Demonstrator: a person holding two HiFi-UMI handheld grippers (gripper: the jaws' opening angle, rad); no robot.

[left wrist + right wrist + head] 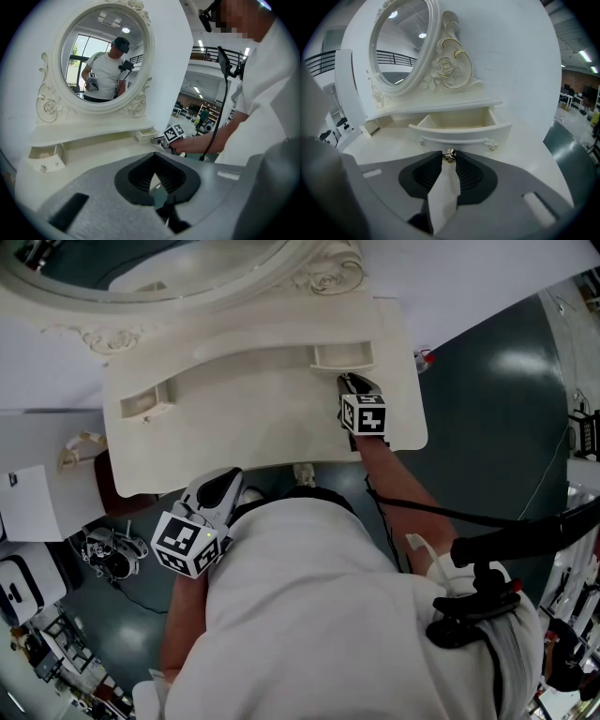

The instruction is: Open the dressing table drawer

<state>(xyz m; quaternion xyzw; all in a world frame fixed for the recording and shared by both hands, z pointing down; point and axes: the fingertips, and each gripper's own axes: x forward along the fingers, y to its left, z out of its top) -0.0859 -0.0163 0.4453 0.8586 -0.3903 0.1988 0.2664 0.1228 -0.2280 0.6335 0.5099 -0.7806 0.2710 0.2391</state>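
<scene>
The cream dressing table (234, 427) carries two small drawers under its oval mirror (98, 51). The right drawer (342, 354) (459, 126) stands pulled out, its inside bare. My right gripper (352, 382) (449, 157) is shut on that drawer's small metal knob (449, 155), which sits pinched between the fingertips. The left gripper view shows this same gripper (161, 139) at the drawer front (146, 136). My left gripper (225, 484) (154, 169) hangs off the table's front edge, jaws shut with nothing in them. The left small drawer (145, 407) (44, 159) also stands out from its slot.
The person's body fills the lower middle of the head view, close against the table's front edge (281, 465). White boxes (28, 502) and cables (112, 554) lie on the dark floor at the left. A black cable (487, 517) runs along the right arm.
</scene>
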